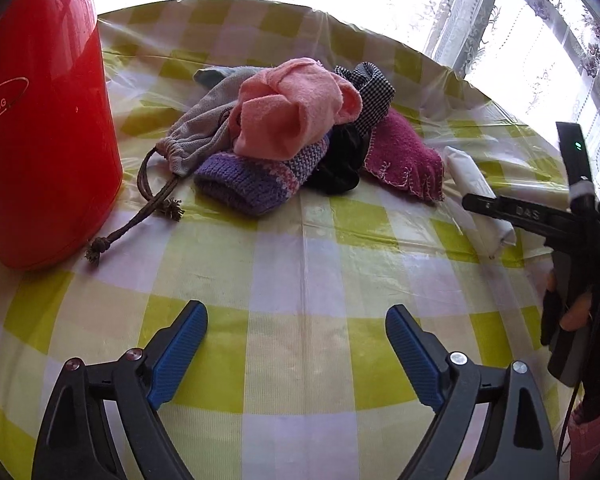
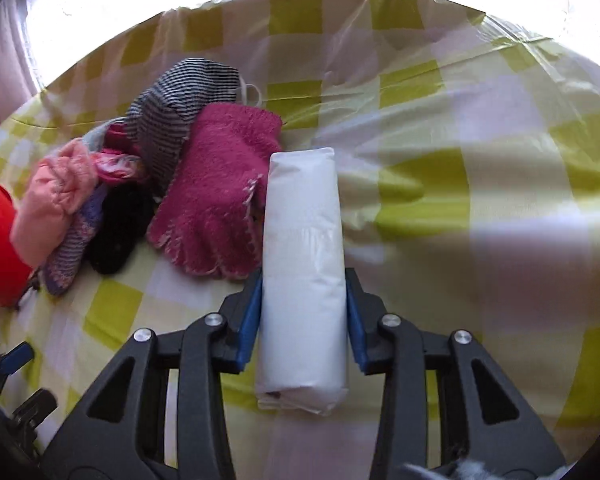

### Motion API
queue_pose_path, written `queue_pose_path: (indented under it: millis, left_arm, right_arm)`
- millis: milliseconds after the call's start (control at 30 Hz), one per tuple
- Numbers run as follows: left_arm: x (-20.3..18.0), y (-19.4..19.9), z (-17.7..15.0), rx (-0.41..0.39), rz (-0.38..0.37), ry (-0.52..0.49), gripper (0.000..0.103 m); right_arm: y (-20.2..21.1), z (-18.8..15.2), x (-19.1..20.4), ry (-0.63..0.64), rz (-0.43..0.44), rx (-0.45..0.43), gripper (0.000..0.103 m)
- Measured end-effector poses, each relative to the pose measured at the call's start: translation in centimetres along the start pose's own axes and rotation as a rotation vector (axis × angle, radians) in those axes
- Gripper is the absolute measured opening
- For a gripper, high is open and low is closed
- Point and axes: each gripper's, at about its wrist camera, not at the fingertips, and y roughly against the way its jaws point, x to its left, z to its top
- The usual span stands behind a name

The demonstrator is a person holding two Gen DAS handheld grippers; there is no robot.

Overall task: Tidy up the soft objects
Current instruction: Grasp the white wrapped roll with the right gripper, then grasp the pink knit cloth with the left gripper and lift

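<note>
White pack [image 2: 303, 280] sits lengthwise between the right gripper [image 2: 304, 316] jaws, clamped. Left gripper [image 1: 296, 344] gapes empty, pile [image 1: 292, 136] straight ahead.

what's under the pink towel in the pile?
The pink towel tops the pile. Showing beneath it: a purple knit piece, a grey drawstring bag, something black. How far they extend underneath, or anything else there, is covered.
</note>
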Motion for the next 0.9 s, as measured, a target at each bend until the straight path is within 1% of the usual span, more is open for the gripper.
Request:
queue_pose_path:
  millis: [33,100,133,233,267,333,400,467,567,633,733,833,900]
  left_arm:
    - [0.0,0.0,0.0,0.0,0.0,0.0,0.092]
    - [-0.1,0.0,0.0,0.002,0.002,-0.003,0.092]
    - [-0.1,-0.1,0.0,0.004,0.003,-0.005,0.093]
    - [-0.3,-0.2,0.1,0.013,0.009,-0.022,0.095]
    - [-0.5,-0.3,0.0,0.016,0.014,-0.03,0.096]
    - [-0.8,-0.4,0.0,0.023,0.031,-0.044,0.097]
    - [-1.1,-0.5,0.0,0.03,0.043,-0.059,0.098]
    - [-1.2,-0.6,0.0,0.038,0.051,-0.068,0.099]
    - [-1.3,-0.9,0.6,0.061,0.068,-0.079,0.099]
    - [-1.4,-1.2,1.9,0.044,0.092,-0.075,0.099]
    - [-2.1,-1.9,5.5,-0.005,0.15,-0.092,0.099]
    - [-3.7,-3.6,9.5,-0.061,0.249,-0.181,0.099]
    - [-4.4,-5.6,11.7,-0.052,0.327,-0.236,0.099]
  right_arm:
    - [1.3,-1.5,0.3,0.019,0.017,-0.001,0.042]
    - [3.2,-4.4,0.6,0.045,0.019,0.017,0.042]
    - [3.7,-5.6,0.5,0.049,0.026,0.032,0.042]
    - [3.9,-7.8,0.3,0.089,-0.001,0.047,0.044]
    - [3.5,-7.8,0.2,0.094,0.002,0.047,0.046]
    - [3.4,-7.8,0.2,0.1,0.003,0.03,0.046]
    - [2.0,-6.9,0.7,0.108,-0.003,0.021,0.046]
    - [1.4,-6.4,1.2,0.138,-0.031,0.025,0.046]
    - [1.9,-6.8,1.9,0.17,-0.075,0.021,0.044]
    - [2.0,-7.0,1.6,0.162,-0.068,0.022,0.044]
    - [2.0,-6.9,1.3,0.152,-0.061,0.024,0.044]
    - [2.1,-7.0,1.4,0.16,-0.071,0.023,0.044]
    - [2.2,-7.1,1.2,0.155,-0.066,0.023,0.044]
